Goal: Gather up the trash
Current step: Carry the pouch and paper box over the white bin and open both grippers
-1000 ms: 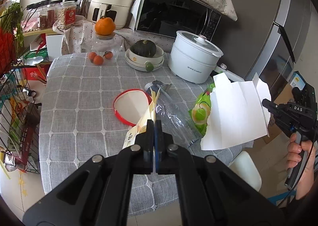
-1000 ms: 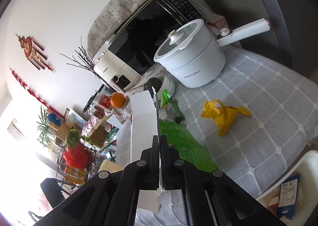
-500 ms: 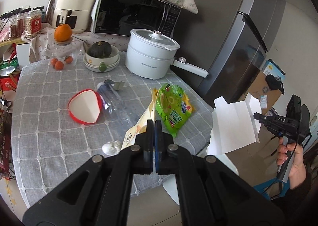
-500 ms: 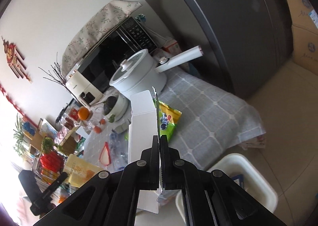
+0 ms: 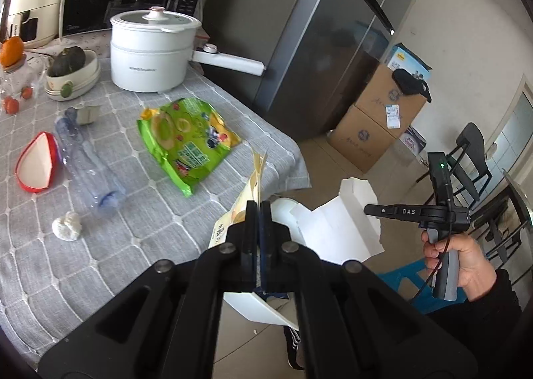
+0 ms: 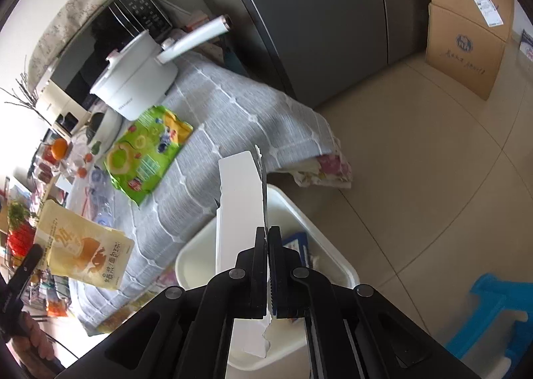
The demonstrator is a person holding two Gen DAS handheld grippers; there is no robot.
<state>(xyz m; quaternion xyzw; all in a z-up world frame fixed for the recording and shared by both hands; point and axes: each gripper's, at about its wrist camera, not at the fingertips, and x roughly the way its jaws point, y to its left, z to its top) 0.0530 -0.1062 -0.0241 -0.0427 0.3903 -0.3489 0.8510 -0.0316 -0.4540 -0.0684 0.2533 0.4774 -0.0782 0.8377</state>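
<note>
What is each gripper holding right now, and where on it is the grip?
The left gripper is shut on the yellow snack pouch, pinching one edge. The right gripper is shut on the flattened white carton, clamping its thin edge above the white bin.

snack bag (image 5: 186,142) on table (image 5: 140,245), bin (image 6: 319,245) beside

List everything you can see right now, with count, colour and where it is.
Snack bag: 1, green, on table.
Plastic bottle: 1, clear, lying on table.
Cup: 1, red-rimmed, flattened, table's left.
Tissue wad: 1, white, near table edge.
Electric pot: 1, white, table's back.
Bin: 1, white, on floor beside table.
Yellow pouch: 1, held by left gripper.
Flattened carton: 1, white, held by right gripper above bin.
</note>
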